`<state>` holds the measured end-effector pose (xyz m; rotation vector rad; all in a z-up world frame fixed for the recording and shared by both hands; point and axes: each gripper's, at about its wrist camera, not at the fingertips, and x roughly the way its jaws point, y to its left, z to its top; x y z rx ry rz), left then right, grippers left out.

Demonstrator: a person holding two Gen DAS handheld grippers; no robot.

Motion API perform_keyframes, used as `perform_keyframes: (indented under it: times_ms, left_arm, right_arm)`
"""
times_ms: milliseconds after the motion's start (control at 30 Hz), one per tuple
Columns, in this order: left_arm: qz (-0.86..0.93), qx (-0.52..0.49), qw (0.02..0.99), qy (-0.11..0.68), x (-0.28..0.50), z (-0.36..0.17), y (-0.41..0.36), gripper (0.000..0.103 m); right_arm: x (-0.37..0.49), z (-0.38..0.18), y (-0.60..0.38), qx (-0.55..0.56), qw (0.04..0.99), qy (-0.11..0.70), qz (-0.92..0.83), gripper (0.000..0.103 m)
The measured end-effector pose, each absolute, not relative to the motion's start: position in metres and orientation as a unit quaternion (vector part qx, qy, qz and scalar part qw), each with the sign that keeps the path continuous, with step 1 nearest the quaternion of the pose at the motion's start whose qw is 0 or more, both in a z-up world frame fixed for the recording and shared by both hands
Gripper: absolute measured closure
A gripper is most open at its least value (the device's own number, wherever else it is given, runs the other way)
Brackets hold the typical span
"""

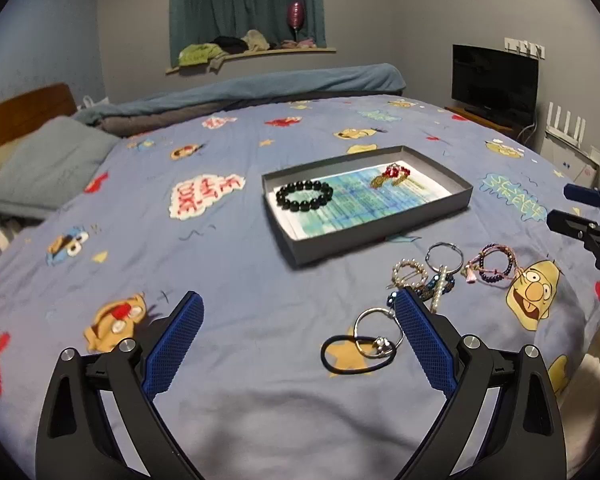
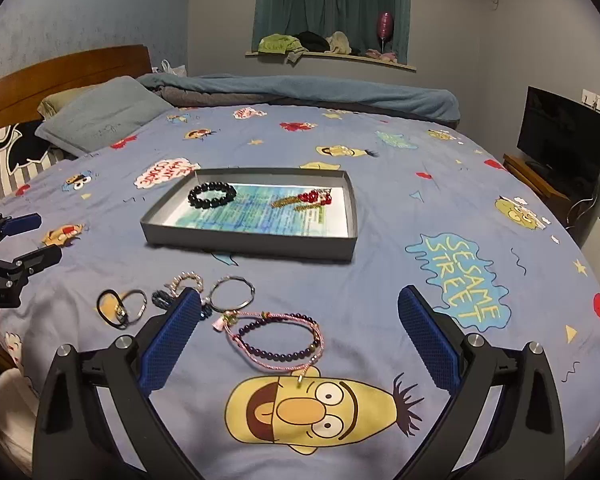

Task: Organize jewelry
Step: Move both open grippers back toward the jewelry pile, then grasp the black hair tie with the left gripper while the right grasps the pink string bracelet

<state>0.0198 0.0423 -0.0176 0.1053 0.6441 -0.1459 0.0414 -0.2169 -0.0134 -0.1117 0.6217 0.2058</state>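
A grey tray [image 1: 464, 196] [image 2: 156, 228] lies on the bed and holds a black bead bracelet [image 1: 304, 196] [image 2: 212, 195] and a red and gold piece [image 1: 394, 174] [image 2: 308, 199]. Loose jewelry lies in front of it: a black hair tie [image 1: 332, 360] [image 2: 104, 312] with a silver ring [image 1: 396, 340] [image 2: 140, 304], a pearl bracelet [image 1: 410, 272] [image 2: 186, 279], a silver hoop [image 1: 444, 262] [image 2: 232, 294], and purple bead and pink cord bracelets [image 1: 494, 268] [image 2: 278, 338]. My left gripper [image 1: 298, 300] is open and empty above the sheet. My right gripper [image 2: 300, 300] is open and empty above the purple bracelets.
The bed has a blue cartoon sheet [image 1: 240, 280] [image 2: 380, 280]. A pillow [image 2: 100, 118] and wooden headboard [image 2: 60, 68] are at the far left, a rolled blanket [image 2: 300, 94] along the back. A TV [image 2: 562, 140] stands at the right.
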Motion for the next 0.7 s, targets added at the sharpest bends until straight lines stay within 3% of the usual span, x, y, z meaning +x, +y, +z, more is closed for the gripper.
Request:
perform_keyframes:
  times_ms: [700]
  left_arm:
    - [-0.118,0.043,0.923,0.364,0.032,-0.087,0.029,0.011]
  right_arm:
    - [0.050,-0.078,-0.230,-0.057,0.925,0.365,0.087,0.006]
